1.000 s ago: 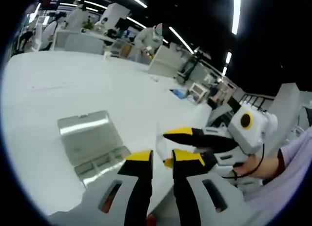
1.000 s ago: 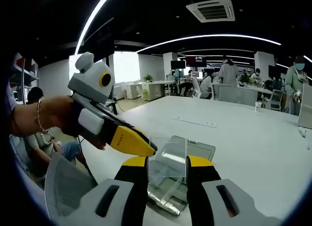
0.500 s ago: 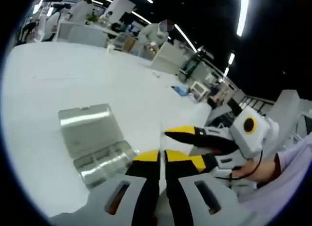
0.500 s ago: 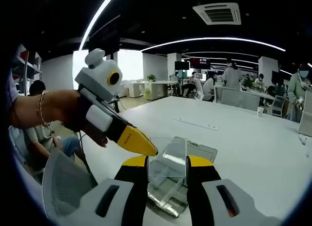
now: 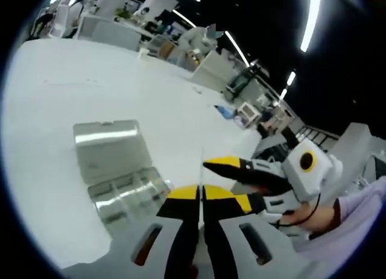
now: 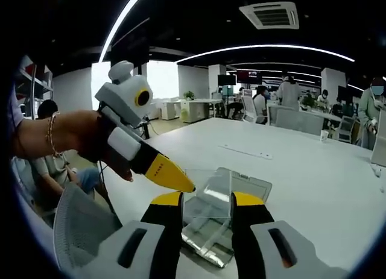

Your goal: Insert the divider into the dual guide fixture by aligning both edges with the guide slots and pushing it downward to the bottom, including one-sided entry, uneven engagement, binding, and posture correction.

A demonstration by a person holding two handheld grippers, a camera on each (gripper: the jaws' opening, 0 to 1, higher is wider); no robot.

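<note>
Closing over the last second, the left gripper (image 5: 199,193) now has its yellow-tipped jaws pressed together, where a gap stood between them before; whether they pinch the divider's corner cannot be told. In the right gripper view the left gripper (image 6: 181,184) slants in from the left, its tip touching the upper left corner of the divider (image 6: 208,191).

That divider is a clear, thin plastic sheet, held upright between the jaws of the right gripper (image 6: 207,199), which are closed on its two side edges. It hangs in the air, well apart from the white table (image 6: 313,170). Beneath and beyond it lies the clear plastic box (image 6: 238,188) with its lid open flat; in the left gripper view this box (image 5: 117,170) sits to the left on the table (image 5: 60,92), its compartments showing.

Risks, as a judgement: the sheet is slick and held only by its edges, so a push from the left tip could twist or flex it. If it goes down tilted, one edge may enter its slot first and bind.

Both grippers point forward and slightly down, close together, a person's hand (image 6: 90,137) behind the left one.
</note>
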